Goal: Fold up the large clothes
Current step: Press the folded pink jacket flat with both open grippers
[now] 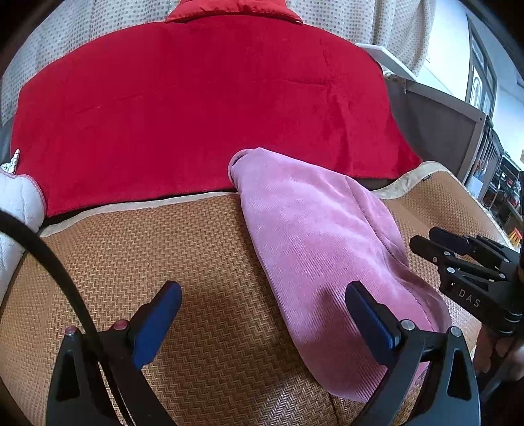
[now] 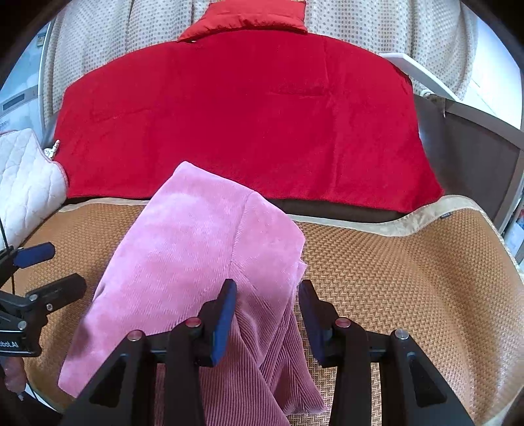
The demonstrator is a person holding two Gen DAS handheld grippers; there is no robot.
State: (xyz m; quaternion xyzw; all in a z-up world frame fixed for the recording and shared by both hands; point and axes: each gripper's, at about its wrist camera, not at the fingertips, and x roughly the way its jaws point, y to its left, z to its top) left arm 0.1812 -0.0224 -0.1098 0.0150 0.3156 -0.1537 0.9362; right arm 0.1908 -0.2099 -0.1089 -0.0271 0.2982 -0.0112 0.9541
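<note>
Grippers: 2, left gripper (image 1: 262, 314), right gripper (image 2: 267, 314) | pink garment (image 2: 196, 249): 1 | red blanket (image 2: 242, 121): 1

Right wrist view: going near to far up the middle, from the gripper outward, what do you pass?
Right gripper, jaws open → pink garment → red blanket → red pillow against the dotted curtain.

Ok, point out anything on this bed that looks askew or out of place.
The pink corduroy garment lies skewed across the woven tan mat, its far end overlapping the red plush blanket. Its layers are uneven: a loose ribbed flap spills out near the right hand-held gripper, so the fold looks unfinished. Nothing seems damaged or spilled.
</note>
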